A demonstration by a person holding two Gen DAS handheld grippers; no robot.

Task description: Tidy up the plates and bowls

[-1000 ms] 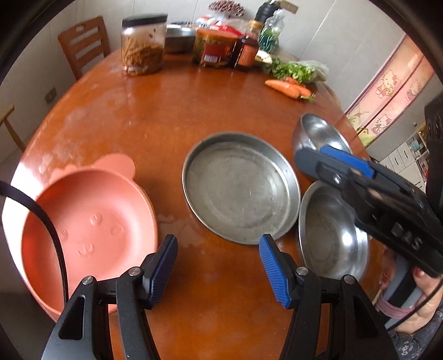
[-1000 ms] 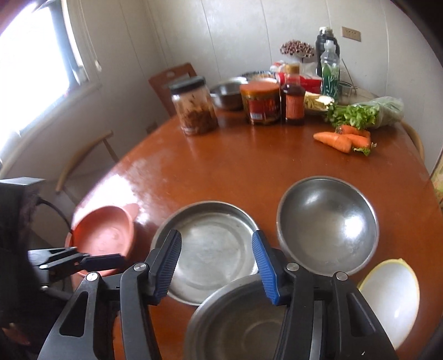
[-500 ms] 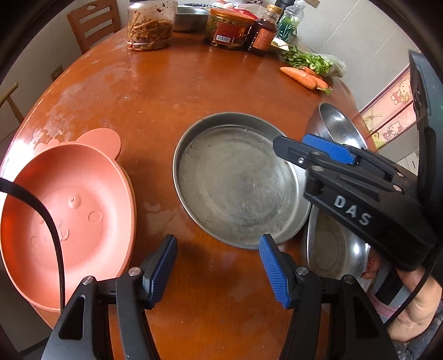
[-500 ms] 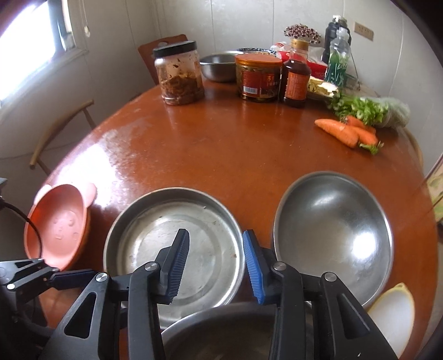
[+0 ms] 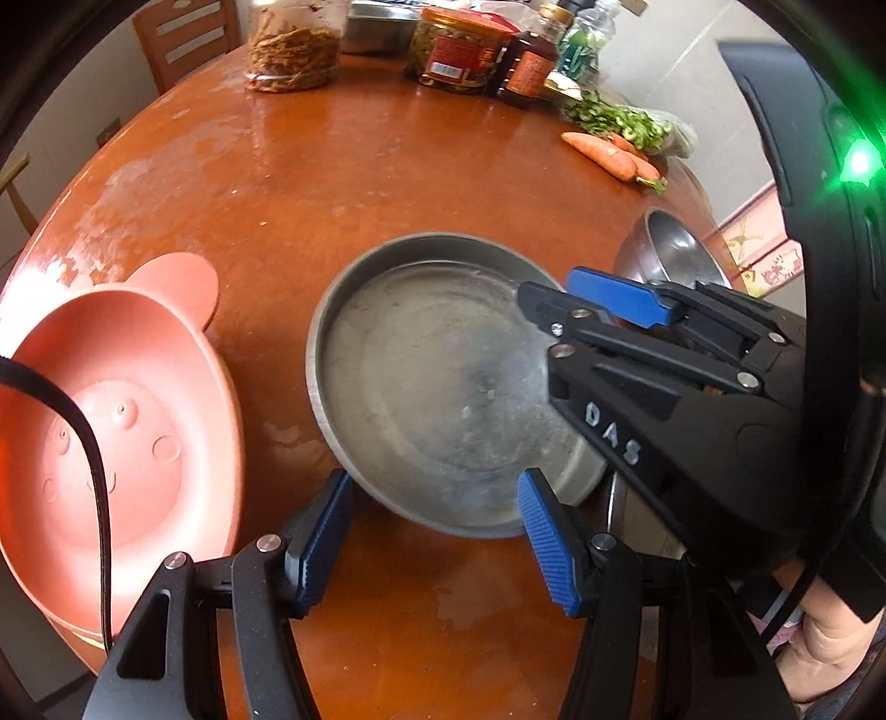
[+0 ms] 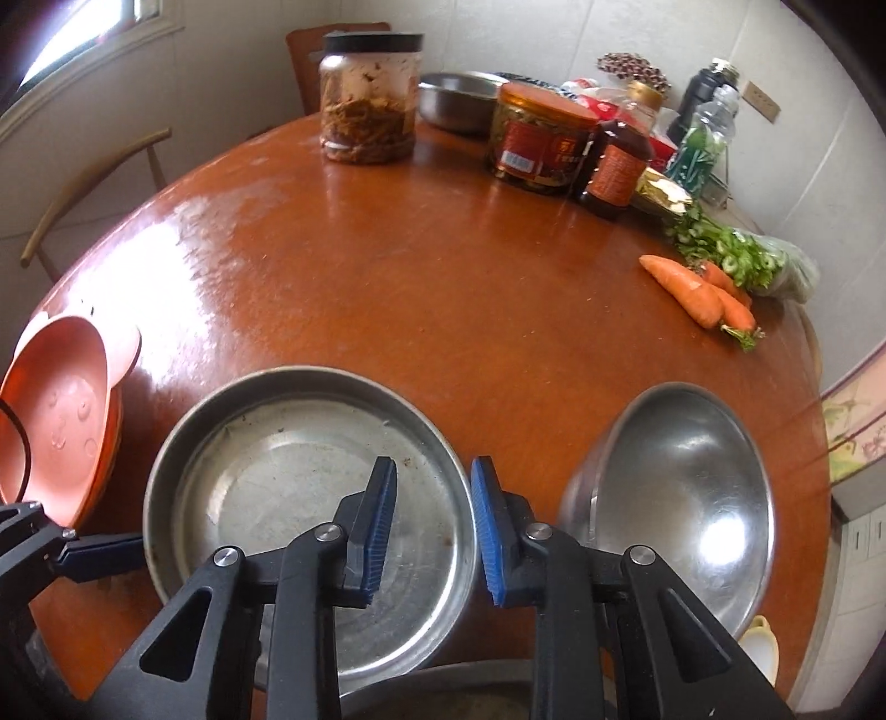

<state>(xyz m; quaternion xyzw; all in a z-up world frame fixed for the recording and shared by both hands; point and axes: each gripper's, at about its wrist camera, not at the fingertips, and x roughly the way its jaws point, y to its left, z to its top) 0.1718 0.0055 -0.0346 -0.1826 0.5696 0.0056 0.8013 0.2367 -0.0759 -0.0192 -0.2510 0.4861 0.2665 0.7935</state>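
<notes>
A round flat-bottomed metal pan (image 6: 249,487) lies at the near middle of the brown table (image 6: 443,277). My right gripper (image 6: 433,465) straddles its right rim, left finger inside and right finger outside. Its jaws are closing, with a gap still showing beside the rim. In the left wrist view the right gripper (image 5: 554,288) reaches over the pan (image 5: 432,387) from the right. My left gripper (image 5: 434,545) stands open at the pan's near edge, gripping nothing. A pink pig-face plate (image 5: 111,432) lies to the left. A deep steel bowl (image 6: 681,498) sits right of the pan.
A second steel bowl (image 6: 443,692) peeks from under the right gripper, with a pale bowl (image 6: 761,637) at the right edge. Jars (image 6: 368,99), a sauce bottle (image 6: 614,166), carrots (image 6: 698,291) and greens (image 6: 736,249) crowd the far side. Wooden chairs (image 5: 183,39) stand behind the table.
My right gripper has come down and leftward from over the near bowl onto the pan's right rim, and its jaws have narrowed a lot. The left gripper has edged toward the pan, still open.
</notes>
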